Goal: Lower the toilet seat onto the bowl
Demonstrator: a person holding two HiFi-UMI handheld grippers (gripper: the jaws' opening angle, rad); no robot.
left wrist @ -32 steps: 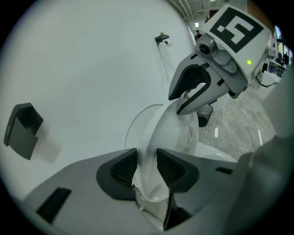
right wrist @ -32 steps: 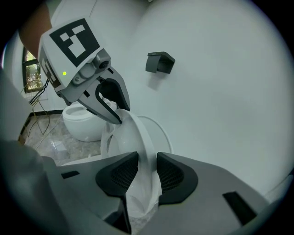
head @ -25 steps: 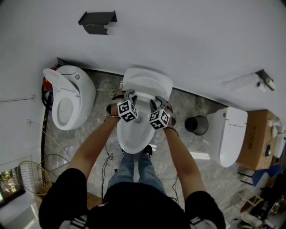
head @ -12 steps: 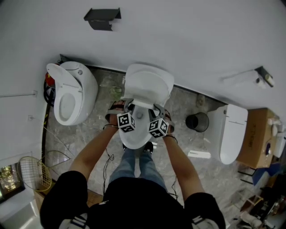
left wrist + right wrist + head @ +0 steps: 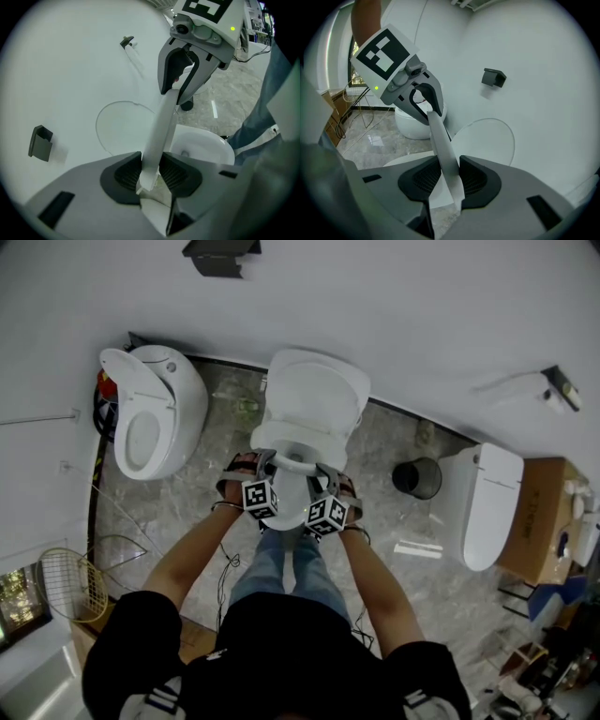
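Note:
A white toilet stands against the wall, its lid upright. The seat is tilted forward off the lid, above the bowl. My left gripper is shut on the seat's left rim and my right gripper on its right rim. In the left gripper view the seat rim runs between the ribbed pads of my left gripper, with the bowl beyond. In the right gripper view my right gripper clamps the rim, with the lid behind.
A second toilet stands to the left with its seat up, a third to the right. A black bin sits between the middle and right toilets. A cardboard box, a racket and floor cables lie around. A dark bracket hangs on the wall.
Both grippers have come down and toward the person with the seat held between them. The seat has swung away from the upright lid.

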